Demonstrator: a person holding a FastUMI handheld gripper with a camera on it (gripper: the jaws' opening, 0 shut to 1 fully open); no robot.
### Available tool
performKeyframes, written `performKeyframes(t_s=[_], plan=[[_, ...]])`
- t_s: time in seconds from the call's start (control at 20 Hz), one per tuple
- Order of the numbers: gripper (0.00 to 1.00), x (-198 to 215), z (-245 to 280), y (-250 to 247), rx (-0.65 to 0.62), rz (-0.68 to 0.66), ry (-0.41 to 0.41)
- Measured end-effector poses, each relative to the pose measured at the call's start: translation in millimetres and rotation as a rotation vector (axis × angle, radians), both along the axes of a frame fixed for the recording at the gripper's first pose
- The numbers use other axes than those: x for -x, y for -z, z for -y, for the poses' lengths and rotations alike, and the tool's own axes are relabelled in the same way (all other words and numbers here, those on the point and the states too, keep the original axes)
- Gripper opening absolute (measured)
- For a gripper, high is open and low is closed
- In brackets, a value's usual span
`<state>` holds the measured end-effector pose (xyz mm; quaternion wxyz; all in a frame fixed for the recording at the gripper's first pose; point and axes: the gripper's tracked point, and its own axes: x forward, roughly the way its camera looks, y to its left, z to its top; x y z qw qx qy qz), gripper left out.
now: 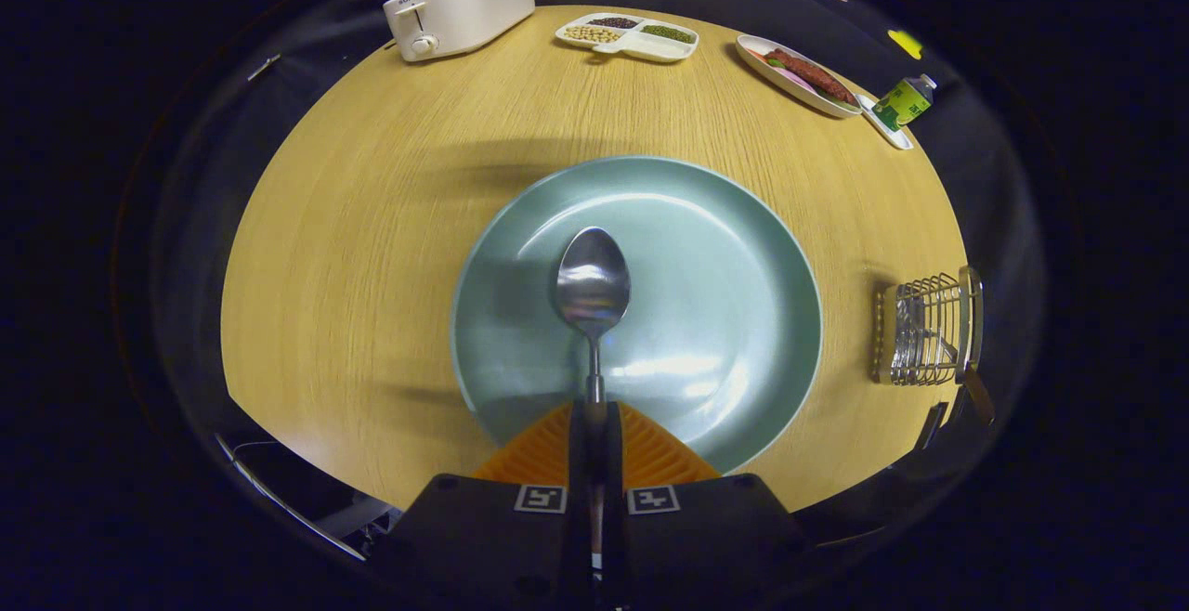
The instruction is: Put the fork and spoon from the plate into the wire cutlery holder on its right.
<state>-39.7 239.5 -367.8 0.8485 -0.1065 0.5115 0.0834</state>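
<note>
I am holding the gripper (594, 411) over the near edge of the plate (725, 249), and its two fingers (543, 453) are pressing together on the handle of the spoon (593, 291). The spoon is pointing straight ahead from the fingers, with its bowl facing up over the middle of the pale green plate; I cannot tell whether the bowl is touching the plate or hanging just above it. The plate is sitting on the wooden desk (372, 221). To the right of the plate, well apart from it, the wire cutlery holder (924, 331) is standing near the desk's edge, and I am seeing something thin and dark in it, but it is too small for me to say what it is. Beyond the plate, at the far side of the desk, a white toaster (460, 9) is standing, then a divided tray (627, 37) with beans and grains, an oval dish (799, 77) with food, and a small green bottle (906, 100) lying on a little white dish (884, 123).
</note>
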Motion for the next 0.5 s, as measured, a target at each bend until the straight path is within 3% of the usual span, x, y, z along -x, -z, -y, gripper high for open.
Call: performKeyframes(t_s=[0.35,0.5], plan=[[0.09,-5.4,26.3,-83.7,0.02,0.063,0.092],[0.09,-8.6,55.7,-126.6,0.044,0.074,0.167]])
